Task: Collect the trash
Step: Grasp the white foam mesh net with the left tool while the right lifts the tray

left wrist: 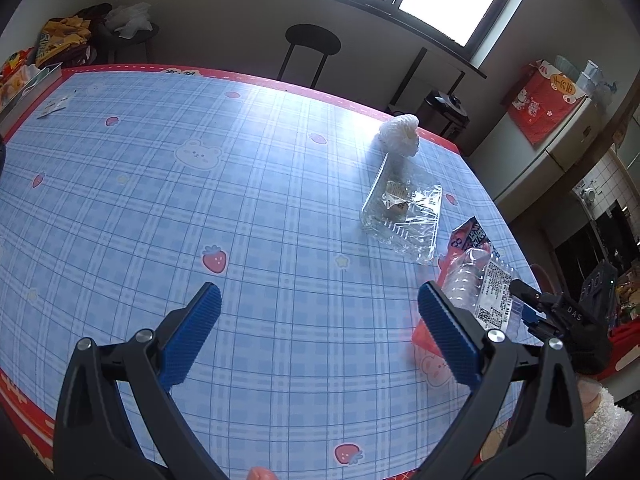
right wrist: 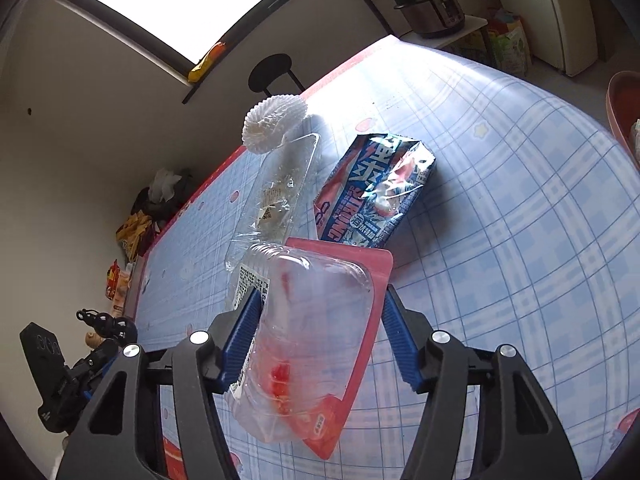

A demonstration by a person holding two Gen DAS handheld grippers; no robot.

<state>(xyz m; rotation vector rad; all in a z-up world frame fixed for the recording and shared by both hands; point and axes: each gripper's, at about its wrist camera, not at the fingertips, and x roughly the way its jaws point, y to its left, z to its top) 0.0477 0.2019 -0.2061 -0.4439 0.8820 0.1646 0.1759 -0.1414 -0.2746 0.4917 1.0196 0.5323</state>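
My right gripper (right wrist: 322,292) is shut on a clear plastic clamshell pack (right wrist: 316,328) with a red card backing and red scraps inside, held just above the table. In the left wrist view the same pack (left wrist: 480,288) shows at the right. Beyond it on the blue checked tablecloth (right wrist: 520,240) lie a blue snack bag (right wrist: 376,192), a flat clear plastic tray (right wrist: 276,196) and a white foam fruit net (right wrist: 274,120). My left gripper (left wrist: 320,288) hangs open over bare cloth, with nothing between its fingers. The tray (left wrist: 404,212) and net (left wrist: 400,134) lie to its far right.
A pink bin's rim (right wrist: 624,104) shows at the right edge. A black stool (left wrist: 312,40) stands behind the table's far side. A pressure cooker (right wrist: 432,4) sits on a shelf near a fridge. Bags and clutter (left wrist: 64,40) are piled at the far left corner.
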